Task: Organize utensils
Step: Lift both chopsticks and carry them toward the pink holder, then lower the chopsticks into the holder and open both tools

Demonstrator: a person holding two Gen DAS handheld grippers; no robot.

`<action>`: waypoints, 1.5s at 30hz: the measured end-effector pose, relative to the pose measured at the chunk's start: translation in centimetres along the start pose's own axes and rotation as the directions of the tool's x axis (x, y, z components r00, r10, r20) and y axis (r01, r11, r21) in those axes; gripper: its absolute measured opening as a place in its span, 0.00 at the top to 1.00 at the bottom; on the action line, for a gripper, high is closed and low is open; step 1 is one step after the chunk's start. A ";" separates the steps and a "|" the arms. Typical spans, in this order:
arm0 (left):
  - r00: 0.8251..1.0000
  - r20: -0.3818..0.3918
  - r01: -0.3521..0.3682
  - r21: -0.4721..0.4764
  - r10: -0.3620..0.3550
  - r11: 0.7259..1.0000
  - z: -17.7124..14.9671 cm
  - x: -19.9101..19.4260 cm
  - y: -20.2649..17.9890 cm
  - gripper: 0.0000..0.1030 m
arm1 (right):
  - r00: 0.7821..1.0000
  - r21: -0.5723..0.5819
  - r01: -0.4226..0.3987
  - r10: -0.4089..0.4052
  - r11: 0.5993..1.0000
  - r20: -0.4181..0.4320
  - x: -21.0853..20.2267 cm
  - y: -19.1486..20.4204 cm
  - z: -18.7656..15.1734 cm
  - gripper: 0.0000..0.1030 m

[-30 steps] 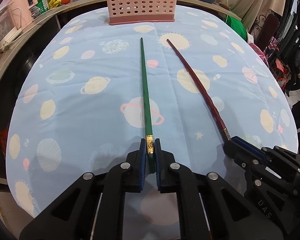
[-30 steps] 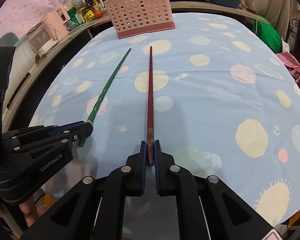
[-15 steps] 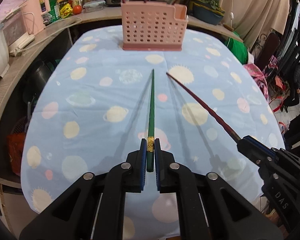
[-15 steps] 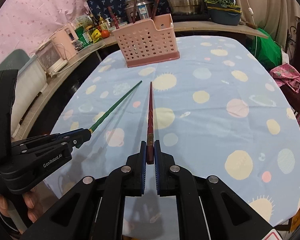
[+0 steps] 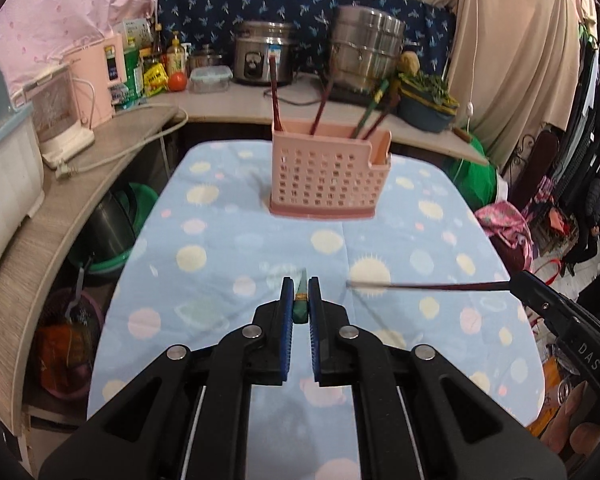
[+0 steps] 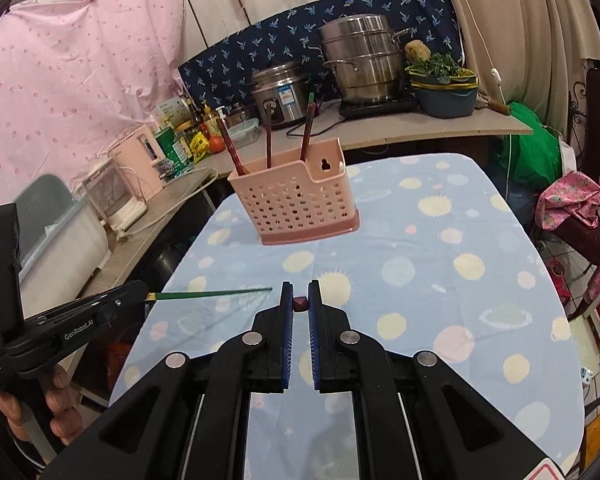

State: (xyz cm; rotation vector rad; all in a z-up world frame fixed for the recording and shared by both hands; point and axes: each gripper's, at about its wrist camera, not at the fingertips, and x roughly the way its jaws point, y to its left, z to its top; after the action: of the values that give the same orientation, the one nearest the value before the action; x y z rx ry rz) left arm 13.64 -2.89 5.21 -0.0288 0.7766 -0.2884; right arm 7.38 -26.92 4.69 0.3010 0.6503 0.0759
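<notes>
From the left wrist, the left gripper (image 5: 298,300) pinches the thick end of a green chopstick (image 5: 300,307) that points straight away from the camera, clear of the planet-print tablecloth (image 5: 220,280); the pink perforated holder (image 5: 327,176) stands at the far end of the table with several chopsticks (image 5: 275,92) upright in it; the right gripper (image 5: 540,298) enters at the right edge, clamped on a dark red chopstick (image 5: 428,287) that juts across the cloth.

From the right wrist, that red chopstick's butt (image 6: 300,303) sits nipped between the blue pads, the left gripper's green stick (image 6: 212,293) hangs level above the cloth, and the holder (image 6: 296,204) lies ahead; the step in hand looks like the carry toward the holder, and the next move calls for bringing each tip over the holder's open top, turning it downward and letting go without snagging the sticks inside.
</notes>
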 end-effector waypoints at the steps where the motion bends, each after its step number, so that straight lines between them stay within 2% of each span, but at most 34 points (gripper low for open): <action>1: 1.000 0.011 -0.002 -0.003 0.002 1.000 0.7 -0.1 0.1 0.93 | 1.000 -0.001 -0.002 0.002 1.000 0.008 0.1 0.0 0.6 0.93; 12: 0.996 0.084 0.004 -0.043 0.000 0.999 7.7 0.8 1.4 0.93 | 0.997 -0.009 -0.039 0.040 0.999 0.072 2.1 0.4 7.2 0.93; 17: 0.989 0.146 0.019 -0.054 -0.011 0.998 11.0 0.1 1.7 0.93 | 0.992 -0.006 -0.049 0.049 0.999 0.120 2.5 0.6 10.3 0.93; 26: 0.966 0.259 0.031 -0.063 -0.014 0.998 17.4 -0.9 1.4 0.93 | 0.975 -0.008 -0.072 0.072 0.997 0.211 3.4 1.5 16.4 0.93; 33: 0.938 0.347 0.033 -0.066 -0.008 0.997 22.3 -1.4 1.1 0.93 | 0.953 -0.015 -0.072 0.074 0.997 0.293 4.1 2.3 22.1 0.93; 40: 0.934 0.357 0.010 -0.062 0.013 0.998 25.0 1.4 0.9 0.93 | 0.949 0.012 -0.049 0.042 0.999 0.314 6.9 1.8 25.4 0.93; 45: 0.940 0.338 -0.016 -0.067 0.038 0.998 25.6 4.1 0.9 0.93 | 0.964 0.035 -0.040 0.029 0.999 0.265 10.0 0.9 25.6 0.93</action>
State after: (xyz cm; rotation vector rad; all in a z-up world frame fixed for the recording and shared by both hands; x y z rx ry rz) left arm 34.38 -5.20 20.60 -0.1247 0.4414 -0.2243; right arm 30.88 -30.88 18.38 0.3539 0.3817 0.0551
